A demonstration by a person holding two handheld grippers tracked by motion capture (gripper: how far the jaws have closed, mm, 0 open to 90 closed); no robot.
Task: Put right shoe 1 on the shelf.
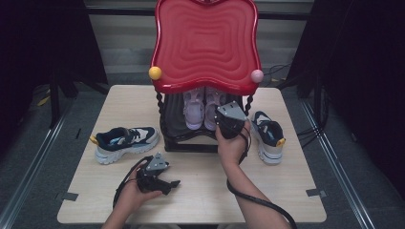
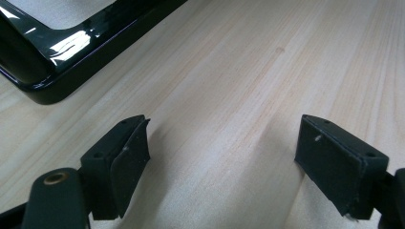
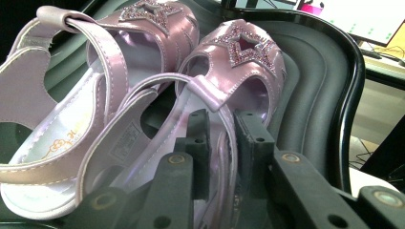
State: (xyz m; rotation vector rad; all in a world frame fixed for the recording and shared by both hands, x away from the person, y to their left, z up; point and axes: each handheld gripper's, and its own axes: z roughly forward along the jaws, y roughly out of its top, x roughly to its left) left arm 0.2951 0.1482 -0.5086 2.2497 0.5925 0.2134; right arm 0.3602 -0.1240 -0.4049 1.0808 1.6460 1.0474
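From the high view, a black shoe rack (image 1: 191, 140) with a red wavy top (image 1: 205, 43) stands at the far middle of the table (image 1: 200, 200), and two pink sandals (image 1: 204, 107) already sit side by side on its lower shelf. The right gripper (image 1: 228, 120) reaches into the rack at the sandal on the right, while the left gripper (image 1: 165, 183) rests in front of the rack on the bare table. One navy and white sneaker (image 1: 125, 142) lies to the left of the rack, and its partner (image 1: 267, 136) lies to the right of the rack; both are on the table, not yet on any shelf. In the left gripper view, the jaws stand wide apart over the wood with nothing between them, and a corner of the rack's base (image 2: 71, 52) shows at the upper left. In the right gripper view, the jaws stand close on both sides of the side edge of the nearer sandal (image 3: 229, 86) (whether the pads press the strip or just let it go I cannot tell), and this sandal lies flat on the shelf beside the other sandal (image 3: 71, 119). I judge that the sandal pair is placed, so roughly half of the work is done; the two sneakers are left.
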